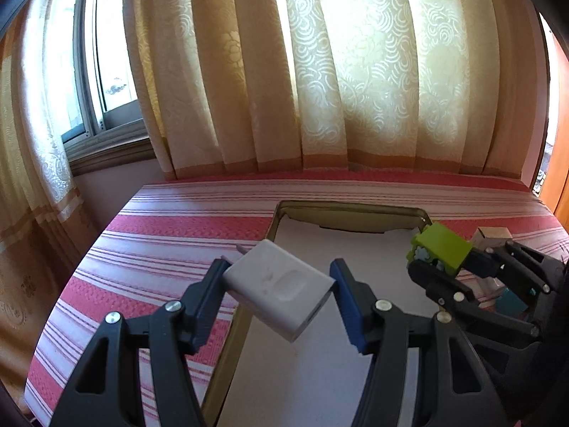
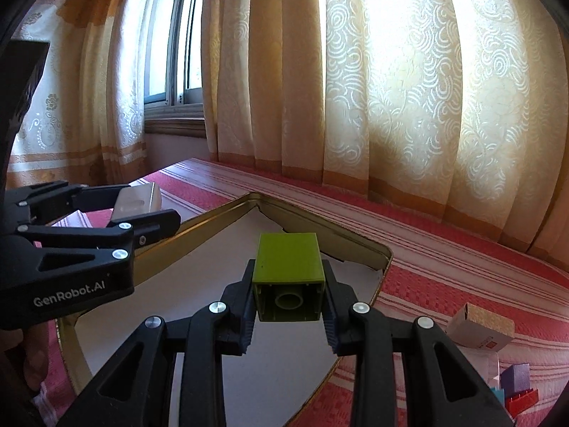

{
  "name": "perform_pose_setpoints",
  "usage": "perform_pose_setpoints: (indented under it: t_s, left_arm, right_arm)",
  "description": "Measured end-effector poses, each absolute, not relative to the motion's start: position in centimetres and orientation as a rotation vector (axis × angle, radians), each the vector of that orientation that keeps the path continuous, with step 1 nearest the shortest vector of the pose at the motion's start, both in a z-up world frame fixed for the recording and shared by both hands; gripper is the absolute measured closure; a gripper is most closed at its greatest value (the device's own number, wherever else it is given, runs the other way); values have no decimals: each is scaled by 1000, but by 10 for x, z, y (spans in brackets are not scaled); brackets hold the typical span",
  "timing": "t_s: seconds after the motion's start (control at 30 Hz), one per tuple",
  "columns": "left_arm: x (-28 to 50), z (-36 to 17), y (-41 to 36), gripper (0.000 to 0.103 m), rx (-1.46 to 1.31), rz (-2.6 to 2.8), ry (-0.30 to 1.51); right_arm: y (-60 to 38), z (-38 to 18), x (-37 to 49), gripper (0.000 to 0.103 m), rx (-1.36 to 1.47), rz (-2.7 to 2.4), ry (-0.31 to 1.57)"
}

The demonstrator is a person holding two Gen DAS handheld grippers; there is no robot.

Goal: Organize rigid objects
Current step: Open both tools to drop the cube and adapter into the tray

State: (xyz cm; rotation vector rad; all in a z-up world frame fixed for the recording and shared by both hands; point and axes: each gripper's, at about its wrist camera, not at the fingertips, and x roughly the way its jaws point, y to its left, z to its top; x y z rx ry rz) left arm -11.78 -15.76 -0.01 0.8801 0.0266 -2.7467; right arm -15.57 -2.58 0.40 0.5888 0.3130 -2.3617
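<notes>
My left gripper (image 1: 279,284) is shut on a white USB charger (image 1: 281,290), held tilted above the left part of a gold-rimmed tin tray (image 1: 281,210) with a white floor. My right gripper (image 2: 288,297) is shut on a green toy brick (image 2: 288,277), its hollow underside facing the camera, above the tray (image 2: 209,219). In the left wrist view the right gripper (image 1: 448,267) and the green brick (image 1: 442,249) hang over the tray's right rim. In the right wrist view the left gripper (image 2: 142,210) with the charger (image 2: 138,203) is at the left.
The tray lies on a bed with a red and white striped cover (image 1: 160,235). A small cardboard box (image 2: 480,327) and purple, blue and red bricks (image 2: 515,388) lie on the cover at the right. Curtains (image 1: 320,71) and a window (image 1: 103,71) stand behind the bed.
</notes>
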Motion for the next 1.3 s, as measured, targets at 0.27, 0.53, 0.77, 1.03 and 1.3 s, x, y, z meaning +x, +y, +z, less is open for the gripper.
perform_pose_setpoints:
  t_s: [0.27, 0.53, 0.77, 1.03, 1.3]
  left_arm:
    - [-133, -3, -157, 43, 938, -2722, -9]
    - [-144, -8, -154, 43, 988, -2704, -38]
    - [-146, -9, -153, 43, 1005, -2693, -52]
    - [-130, -1, -147, 22, 909, -2687, -83]
    - [-63, 6, -124, 0, 701, -2762, 30]
  right_arm:
    - [-35, -3, -173, 69, 652, -2343, 328]
    - [-40, -10, -182, 69, 689, -2339, 347]
    - [-44, -12, -185, 69, 710, -2326, 357]
    - [-41, -9, -182, 45, 711, -2331, 341]
    - [21, 19, -145, 28, 630, -2408, 229]
